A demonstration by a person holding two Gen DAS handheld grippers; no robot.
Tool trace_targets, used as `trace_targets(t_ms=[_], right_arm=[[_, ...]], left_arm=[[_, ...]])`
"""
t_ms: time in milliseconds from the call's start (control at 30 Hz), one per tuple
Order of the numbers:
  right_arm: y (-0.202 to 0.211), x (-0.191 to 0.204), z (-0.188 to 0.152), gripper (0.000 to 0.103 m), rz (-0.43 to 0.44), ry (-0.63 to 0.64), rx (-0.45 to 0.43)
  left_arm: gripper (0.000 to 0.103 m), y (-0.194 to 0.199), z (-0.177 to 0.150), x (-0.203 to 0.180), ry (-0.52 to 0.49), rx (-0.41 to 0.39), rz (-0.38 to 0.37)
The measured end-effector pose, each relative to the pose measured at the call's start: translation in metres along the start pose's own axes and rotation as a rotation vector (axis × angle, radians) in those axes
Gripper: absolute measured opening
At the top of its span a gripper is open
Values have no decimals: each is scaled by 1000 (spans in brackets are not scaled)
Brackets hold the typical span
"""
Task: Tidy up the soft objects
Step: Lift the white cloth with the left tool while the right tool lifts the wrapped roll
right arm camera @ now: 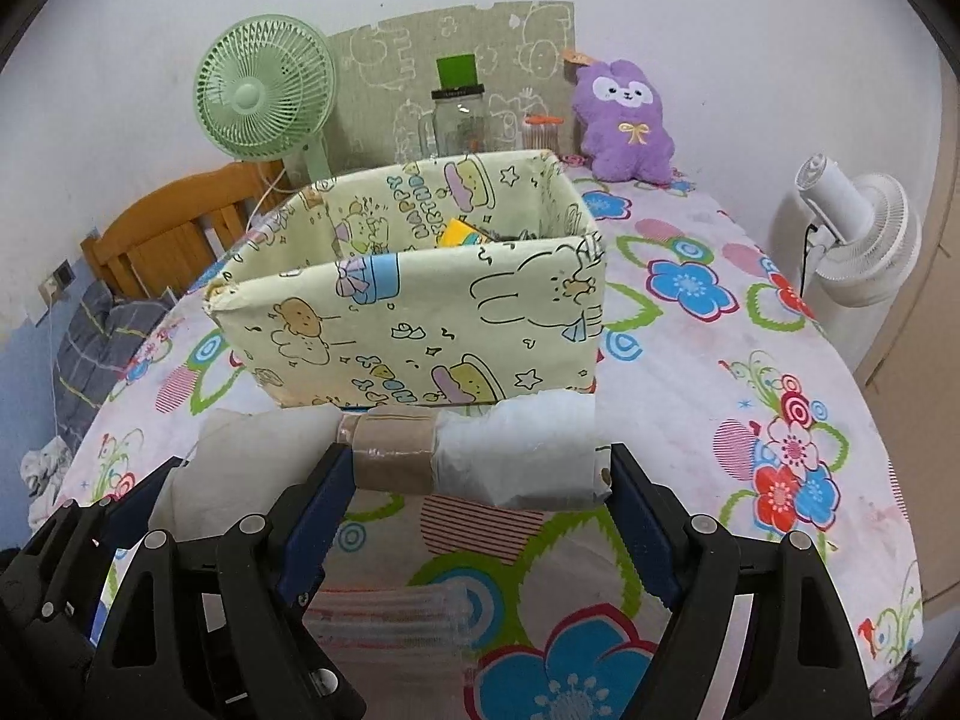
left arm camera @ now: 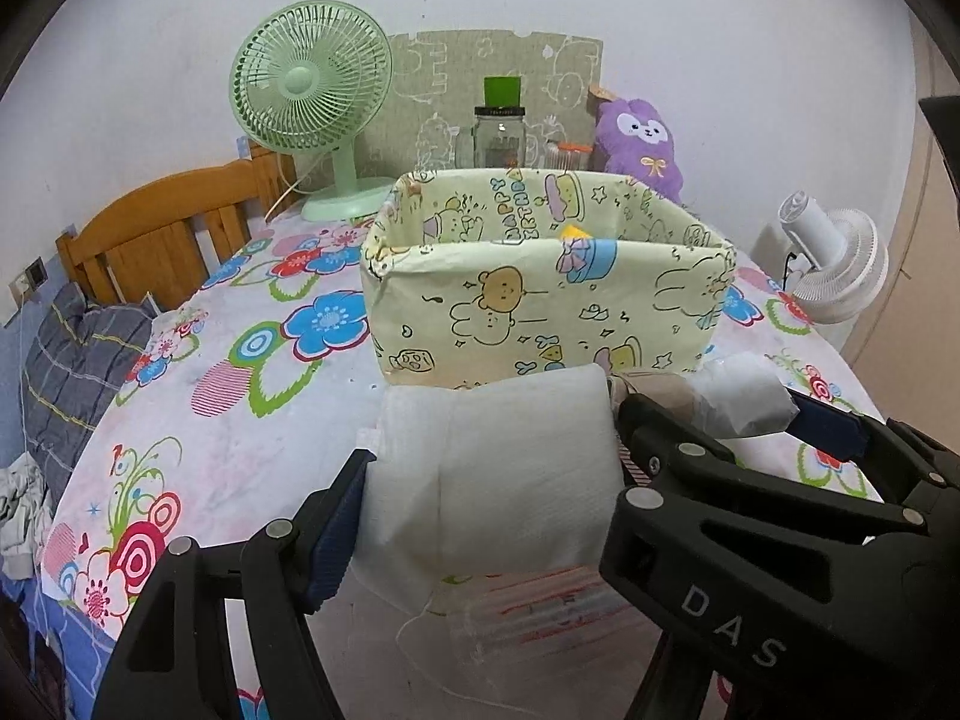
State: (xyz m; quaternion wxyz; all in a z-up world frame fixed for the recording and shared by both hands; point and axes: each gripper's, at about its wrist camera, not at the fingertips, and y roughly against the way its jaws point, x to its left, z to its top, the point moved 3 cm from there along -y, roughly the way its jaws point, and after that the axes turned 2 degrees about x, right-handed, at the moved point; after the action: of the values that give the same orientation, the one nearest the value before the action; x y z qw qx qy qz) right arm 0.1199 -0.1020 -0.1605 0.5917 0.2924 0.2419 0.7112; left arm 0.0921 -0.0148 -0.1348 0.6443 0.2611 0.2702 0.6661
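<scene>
left wrist view: as this camera looks along its own fingers, the left tool [left arm camera: 486,474] has a white folded cloth [left arm camera: 498,468] between its two blue pads, which press on both sides of it, so i judge it is closed on the cloth.
cloth position: it is held low over the bench [left arm camera: 240,420], just in front of the near wall of the fabric box [left arm camera: 540,306], probably so that it can go over this wall next.
right side of this view: the right tool [left arm camera: 798,480] comes in from the right, and a wrapped white roll [left arm camera: 744,396] sits at its tip, near the cloth.
right wrist view: the right tool [right arm camera: 480,480] has medium-wide jaws, and the roll [right arm camera: 456,456], with a brown band [right arm camera: 393,456] around its middle, lies across between the pads.
grip: the right pad touches the roll's end and the left pad meets the band, so it looks held, but not firmly; i cannot be sure.
box: it [right arm camera: 420,312] stands open on the flowered cloth of the bench [right arm camera: 720,420], with a yellow item [right arm camera: 459,232] already inside.
left tool here: it [right arm camera: 120,516] shows at the lower left with the cloth [right arm camera: 240,468].
background: a green fan [right arm camera: 264,90], a glass jar [right arm camera: 459,120] and a purple plush [right arm camera: 624,120] stand behind, well apart.
judgement: both soft things seem ready to be lifted into the box.
</scene>
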Motion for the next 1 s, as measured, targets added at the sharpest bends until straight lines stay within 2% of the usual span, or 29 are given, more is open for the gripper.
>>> trace_targets(t_ms=[1000], right_arm=[[76,1,13,84,-23,-12,-135]], left_arm=[[75,62,18,-10,5,-128,-33]])
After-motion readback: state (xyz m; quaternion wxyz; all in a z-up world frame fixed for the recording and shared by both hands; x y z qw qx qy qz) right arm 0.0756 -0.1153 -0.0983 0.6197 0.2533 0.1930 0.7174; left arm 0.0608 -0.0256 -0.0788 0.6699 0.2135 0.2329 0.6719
